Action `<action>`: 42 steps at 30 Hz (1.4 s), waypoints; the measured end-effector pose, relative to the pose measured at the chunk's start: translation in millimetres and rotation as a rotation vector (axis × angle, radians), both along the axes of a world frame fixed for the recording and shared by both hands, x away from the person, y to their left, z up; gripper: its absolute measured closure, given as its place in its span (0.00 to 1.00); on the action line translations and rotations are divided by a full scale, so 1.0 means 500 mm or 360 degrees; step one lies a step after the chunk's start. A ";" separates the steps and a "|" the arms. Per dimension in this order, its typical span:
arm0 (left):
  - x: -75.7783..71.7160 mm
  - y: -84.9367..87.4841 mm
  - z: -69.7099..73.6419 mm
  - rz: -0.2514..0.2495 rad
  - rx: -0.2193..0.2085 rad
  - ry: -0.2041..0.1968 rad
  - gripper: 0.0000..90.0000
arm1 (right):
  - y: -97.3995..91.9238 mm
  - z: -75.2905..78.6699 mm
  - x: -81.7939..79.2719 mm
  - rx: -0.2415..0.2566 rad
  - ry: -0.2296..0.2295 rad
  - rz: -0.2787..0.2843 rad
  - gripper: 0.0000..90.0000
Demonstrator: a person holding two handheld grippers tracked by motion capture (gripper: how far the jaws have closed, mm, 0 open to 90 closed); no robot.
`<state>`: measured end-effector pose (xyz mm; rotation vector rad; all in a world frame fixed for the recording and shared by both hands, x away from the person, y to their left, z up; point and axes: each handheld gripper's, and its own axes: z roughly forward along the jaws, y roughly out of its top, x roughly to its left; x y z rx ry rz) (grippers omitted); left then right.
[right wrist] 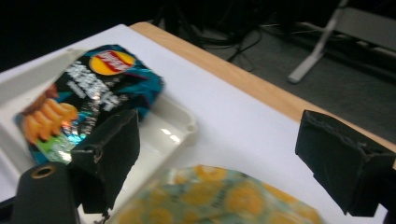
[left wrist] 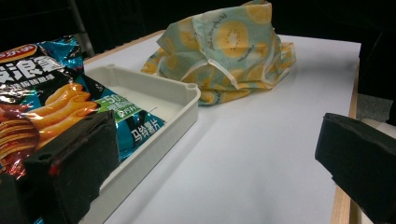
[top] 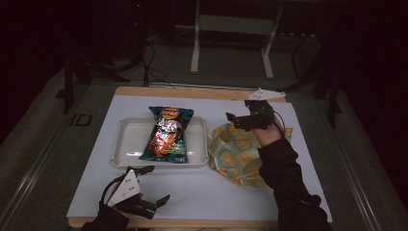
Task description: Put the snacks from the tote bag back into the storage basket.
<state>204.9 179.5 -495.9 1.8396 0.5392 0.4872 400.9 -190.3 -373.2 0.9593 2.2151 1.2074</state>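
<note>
A dark blue chip bag (top: 167, 134) (left wrist: 51, 100) (right wrist: 88, 100) lies in a white tray (top: 126, 144) (left wrist: 168, 100) (right wrist: 180, 126) at the middle of the white table. Right of the tray sits a crumpled cloth bag (top: 235, 151) (left wrist: 224, 51) (right wrist: 219, 193) printed with yellow fruit slices. My right gripper (top: 240, 115) (right wrist: 217, 161) hovers open over the cloth bag's far edge, nothing between its jaws. My left gripper (top: 153, 185) (left wrist: 215, 158) is open near the table's front edge, just in front of the tray's near left corner, holding nothing.
The white table top (top: 207, 190) rests on a wooden board whose edge shows at the back (top: 192, 91) and front. Beyond the table stands a white metal frame (top: 231, 29) with cables on the dark floor. A white paper tag (top: 267, 94) lies at the table's back right.
</note>
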 end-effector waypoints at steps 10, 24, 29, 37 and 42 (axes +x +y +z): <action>0.000 -0.001 0.000 0.0000 0.0003 0.0003 0.00 | -0.094 0.011 -0.013 -0.0003 -0.0046 -0.0161 0.16; 0.001 -0.002 -0.001 0.0001 0.0010 0.0004 0.00 | -0.193 -0.030 -0.033 -0.0001 -0.0036 -0.0308 0.16; 0.000 -0.002 -0.001 -0.0001 0.0016 0.0004 0.00 | -0.213 -0.051 -0.055 0.0001 -0.0101 -0.0363 0.16; 0.000 -0.003 -0.002 -0.0002 0.0015 0.0008 0.00 | -0.242 -0.083 -0.084 0.0000 -0.0113 -0.0433 0.16; 0.000 -0.003 -0.002 -0.0002 0.0018 0.0008 0.00 | -0.263 -0.096 -0.103 0.0066 -0.0132 -0.0458 0.16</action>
